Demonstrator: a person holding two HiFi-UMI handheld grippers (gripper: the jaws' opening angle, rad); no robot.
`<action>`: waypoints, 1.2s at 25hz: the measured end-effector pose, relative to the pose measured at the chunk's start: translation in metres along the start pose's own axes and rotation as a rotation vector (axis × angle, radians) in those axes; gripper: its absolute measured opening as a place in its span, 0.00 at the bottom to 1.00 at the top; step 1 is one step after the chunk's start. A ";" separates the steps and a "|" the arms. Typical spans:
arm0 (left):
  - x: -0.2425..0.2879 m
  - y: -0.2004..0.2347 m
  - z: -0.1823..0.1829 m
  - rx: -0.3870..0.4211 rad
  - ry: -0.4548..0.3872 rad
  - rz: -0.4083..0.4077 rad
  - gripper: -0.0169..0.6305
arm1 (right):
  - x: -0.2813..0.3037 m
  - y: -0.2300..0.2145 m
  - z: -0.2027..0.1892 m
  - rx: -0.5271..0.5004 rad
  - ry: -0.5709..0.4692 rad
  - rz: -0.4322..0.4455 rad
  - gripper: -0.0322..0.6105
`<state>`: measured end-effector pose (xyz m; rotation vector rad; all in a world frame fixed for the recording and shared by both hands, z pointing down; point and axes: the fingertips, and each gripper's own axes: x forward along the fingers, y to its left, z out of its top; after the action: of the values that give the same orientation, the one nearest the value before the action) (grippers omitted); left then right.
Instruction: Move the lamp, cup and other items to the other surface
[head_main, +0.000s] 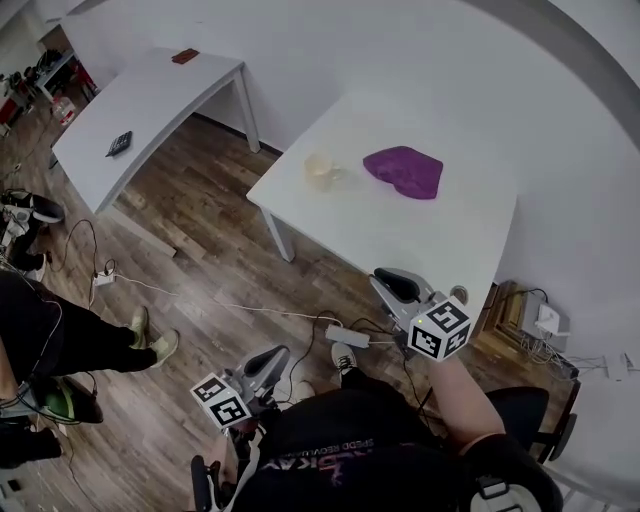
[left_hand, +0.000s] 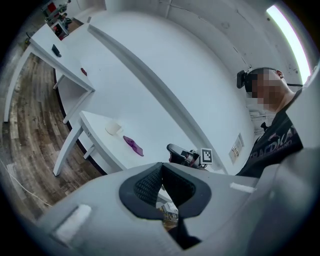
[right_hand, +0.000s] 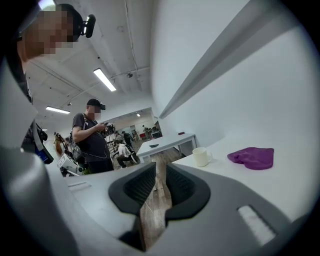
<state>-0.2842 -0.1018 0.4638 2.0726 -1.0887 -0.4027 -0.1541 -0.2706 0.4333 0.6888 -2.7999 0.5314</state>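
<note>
A cream cup and a purple cloth lie on the white table ahead of me. Both grippers hang off the table's near edge, above the floor. My right gripper points toward the table; its jaws stand a little apart with only floor showing between them. The right gripper view shows the cup and the cloth to its right. My left gripper is lower and to the left, its pads meeting at the tips with nothing held. No lamp is in view.
A second white table stands at the far left with a dark flat item and a reddish-brown item. Cables and a power strip lie on the wooden floor. A person's legs are at the left.
</note>
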 end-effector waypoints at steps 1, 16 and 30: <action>0.002 0.002 0.001 -0.004 -0.006 0.011 0.02 | 0.005 -0.006 0.003 -0.007 0.005 0.006 0.16; -0.004 0.016 0.010 -0.035 -0.127 0.167 0.02 | 0.095 -0.089 0.024 -0.217 0.190 0.077 0.18; -0.028 0.022 0.001 -0.085 -0.223 0.326 0.02 | 0.217 -0.208 -0.012 -0.478 0.548 0.021 0.23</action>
<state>-0.3134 -0.0879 0.4774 1.7653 -1.4873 -0.5138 -0.2414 -0.5258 0.5668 0.3425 -2.2815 0.0253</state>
